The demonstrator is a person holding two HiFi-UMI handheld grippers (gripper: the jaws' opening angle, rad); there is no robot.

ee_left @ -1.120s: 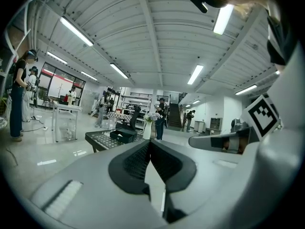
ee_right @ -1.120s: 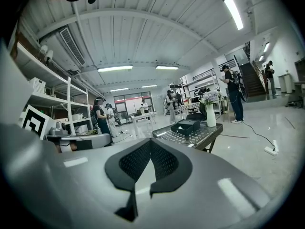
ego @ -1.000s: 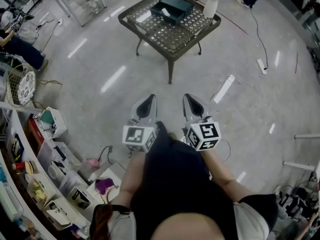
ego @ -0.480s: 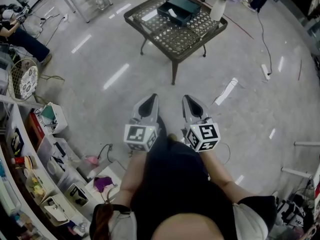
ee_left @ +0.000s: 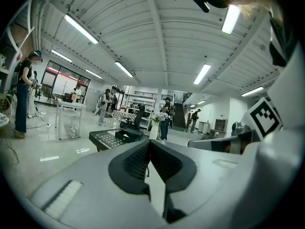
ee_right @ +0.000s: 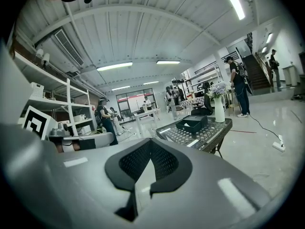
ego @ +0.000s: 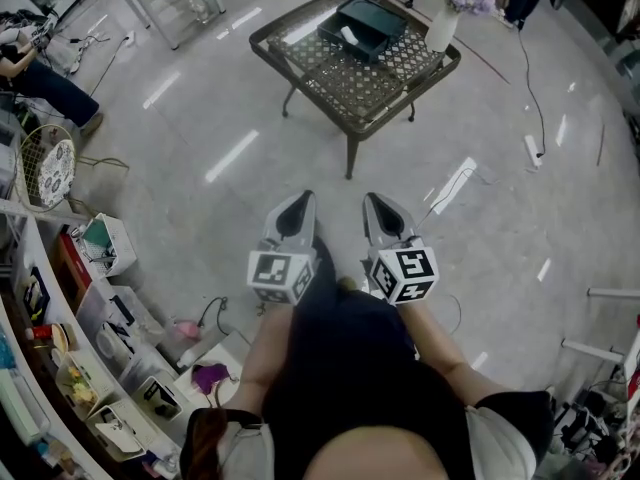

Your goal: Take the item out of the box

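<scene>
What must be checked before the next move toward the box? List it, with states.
1. Is the box in sight, open-topped, on the table: ok.
2. Item inside: cannot tell; only a pale shape shows.
3. Is the box within reach: not ok; the table stands well ahead.
4. Is the left gripper ready to grasp: not ok; jaws together, empty.
5. Is the right gripper ready to grasp: not ok; jaws together, empty.
6. Is the vase apart from the box: ok; it stands beside it.
</scene>
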